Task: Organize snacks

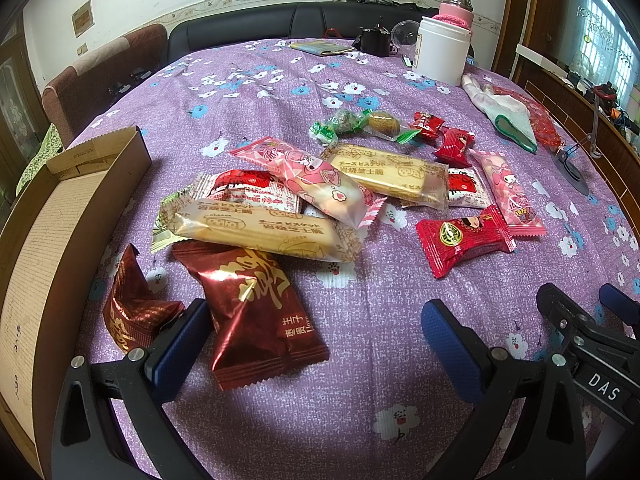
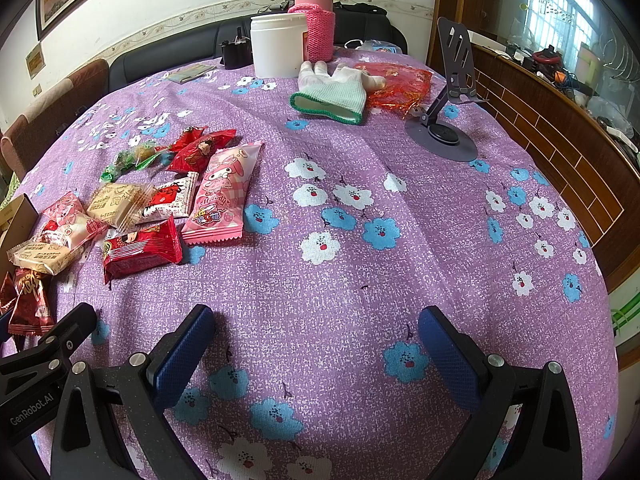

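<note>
Blue-padded left tool [image 1: 316, 344], nearest the lens, is released: fingers spread wide w/ nothing between them, hovering low over the purple floral-print cloth covering the surface [image 1: 360, 420]. Its left pad sits just beside a dark-red foil packet w/ gold lettering [image 1: 256, 312]; a second, crumpled dark-red foil packet [image 1: 134, 312] lies on the pad's other side. Right tool [image 2: 316, 348] is likewise released and empty, over bare cloth, well apart from the snacks.

Beyond the foil packets, a loose overlapping heap: two clear-wrapped cheese biscuit bars [image 1: 260, 228], pink cartoon-print pouches [image 1: 312, 180], a bright-red sachet [image 1: 464, 240], small red candies [image 1: 452, 146], green-wrapped sweets [image 1: 340, 124]. Brown open cardboard box [image 1: 68, 248] stands at the left edge, touching none of them; probably the destination, though the pictures don't confirm it.

At the far side: white plastic tub [image 1: 440, 54], pink knit-sleeved bottle [image 1: 458, 8], white work glove w/ green cuff [image 1: 504, 114], grey phone stand [image 2: 452, 120].

Handling (judgement): packets are light, air-puffed, slick foil/film; biscuits inside are brittle. Nearest foil packet is best pinched across its flat crimped end seam, gently, approx. square-on, rather than over the puffed middle, where it may slip or crush.
</note>
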Action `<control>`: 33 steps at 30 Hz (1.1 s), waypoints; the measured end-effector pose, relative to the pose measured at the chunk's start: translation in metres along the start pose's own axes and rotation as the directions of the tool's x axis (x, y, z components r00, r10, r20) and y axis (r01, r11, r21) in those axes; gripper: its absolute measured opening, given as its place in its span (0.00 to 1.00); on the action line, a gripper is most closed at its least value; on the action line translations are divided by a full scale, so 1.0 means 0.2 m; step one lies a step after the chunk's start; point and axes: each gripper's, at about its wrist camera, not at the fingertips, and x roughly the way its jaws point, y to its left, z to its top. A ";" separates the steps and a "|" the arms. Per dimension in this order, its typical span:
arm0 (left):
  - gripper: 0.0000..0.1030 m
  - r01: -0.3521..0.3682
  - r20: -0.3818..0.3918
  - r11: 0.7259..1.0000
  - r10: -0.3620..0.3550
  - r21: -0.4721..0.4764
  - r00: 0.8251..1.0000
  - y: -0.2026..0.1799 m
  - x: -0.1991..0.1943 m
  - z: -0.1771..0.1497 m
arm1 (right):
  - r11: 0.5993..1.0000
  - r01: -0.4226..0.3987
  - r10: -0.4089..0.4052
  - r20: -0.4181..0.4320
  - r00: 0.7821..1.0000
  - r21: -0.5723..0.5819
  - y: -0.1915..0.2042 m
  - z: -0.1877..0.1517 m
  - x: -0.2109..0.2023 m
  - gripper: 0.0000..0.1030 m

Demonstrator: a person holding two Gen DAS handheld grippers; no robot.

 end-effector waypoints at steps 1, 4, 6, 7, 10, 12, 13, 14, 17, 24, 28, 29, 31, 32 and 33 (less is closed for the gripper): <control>1.00 0.000 0.000 1.000 0.000 0.000 1.000 0.00 0.00 0.00 | 1.000 0.000 0.000 0.000 1.000 0.000 0.00 0.00 0.00 0.99; 1.00 0.000 0.000 1.000 0.000 0.000 1.000 0.00 0.00 0.00 | 1.000 0.000 0.000 0.000 1.000 0.000 0.00 0.00 0.00 0.99; 1.00 0.000 0.000 1.000 0.000 0.000 1.000 0.00 0.00 0.00 | 1.000 0.000 0.000 0.000 1.000 0.000 0.00 0.00 0.00 0.99; 1.00 0.000 0.000 1.000 0.000 0.000 1.000 0.00 0.00 0.00 | 1.000 0.000 0.000 0.000 1.000 0.000 0.00 0.00 0.00 0.99; 1.00 0.000 0.000 1.000 0.000 0.000 1.000 0.00 0.00 0.00 | 1.000 0.000 0.000 0.000 1.000 0.000 0.00 0.00 0.00 0.99; 1.00 0.000 0.000 1.000 0.000 0.000 1.000 0.00 0.00 0.00 | 1.000 0.000 0.000 0.000 1.000 0.000 0.00 0.00 0.00 0.99; 1.00 0.000 0.000 1.000 0.000 0.000 1.000 0.00 0.00 0.00 | 1.000 0.000 0.000 0.000 1.000 0.000 0.00 0.00 0.00 0.99; 1.00 0.000 0.000 1.000 0.000 0.000 1.000 0.00 0.00 0.00 | 1.000 0.000 0.000 0.000 1.000 0.000 0.00 0.00 0.00 0.99; 1.00 0.000 0.000 1.000 0.000 0.000 1.000 0.00 0.00 0.00 | 1.000 0.000 0.000 0.000 1.000 0.000 0.00 0.00 0.00 0.99; 1.00 0.000 0.000 1.000 0.000 0.000 1.000 0.00 0.00 0.00 | 1.000 0.005 -0.005 -0.001 1.000 0.004 0.00 0.00 0.00 0.99; 1.00 0.000 0.000 1.000 0.000 0.000 1.000 0.00 0.00 0.00 | 0.999 0.025 -0.025 -0.002 1.000 0.026 0.01 0.01 -0.01 0.99; 1.00 0.000 0.000 1.000 0.000 0.000 1.000 0.00 0.00 0.00 | 0.999 0.029 -0.029 -0.003 1.000 0.031 0.01 0.01 -0.01 0.99; 1.00 -0.008 -0.001 1.000 0.008 -0.013 1.000 0.00 0.00 0.00 | 0.999 0.027 -0.027 -0.002 1.000 0.032 0.01 0.00 -0.01 0.99; 1.00 -0.019 -0.001 1.000 0.019 -0.021 1.000 -0.01 0.00 0.00 | 0.999 0.027 -0.027 -0.003 1.000 0.032 0.01 0.00 0.00 0.99; 1.00 -0.024 -0.001 0.999 0.024 -0.027 1.000 -0.02 0.00 0.00 | 0.999 0.026 -0.026 -0.002 1.000 0.033 0.01 0.00 0.00 0.99</control>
